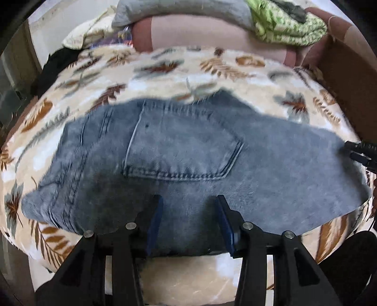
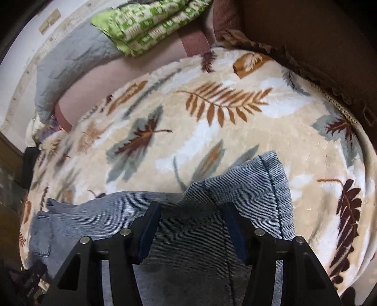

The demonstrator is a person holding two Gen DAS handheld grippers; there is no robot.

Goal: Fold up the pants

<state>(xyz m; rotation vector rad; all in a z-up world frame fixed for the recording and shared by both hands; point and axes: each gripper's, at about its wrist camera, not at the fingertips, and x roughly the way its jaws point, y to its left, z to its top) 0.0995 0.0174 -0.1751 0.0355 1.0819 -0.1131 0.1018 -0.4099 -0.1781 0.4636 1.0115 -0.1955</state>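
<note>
Grey-blue jeans (image 1: 188,150) lie flat on a leaf-patterned blanket (image 1: 212,68), back pocket (image 1: 181,150) facing up. My left gripper (image 1: 189,202) is open, its fingers (image 1: 156,211) spread over the near edge of the jeans by the pocket. My right gripper (image 2: 192,209) is open over the leg end of the jeans (image 2: 235,188), whose hem (image 2: 273,179) lies just ahead. The right gripper also shows at the right edge of the left wrist view (image 1: 360,153).
A green patterned cloth (image 1: 287,26) and a grey quilt (image 1: 179,11) lie at the back on a pink sheet (image 1: 200,33). A brown wooden bed frame (image 2: 306,35) runs along the right. Dark clothing (image 1: 59,68) lies at the far left.
</note>
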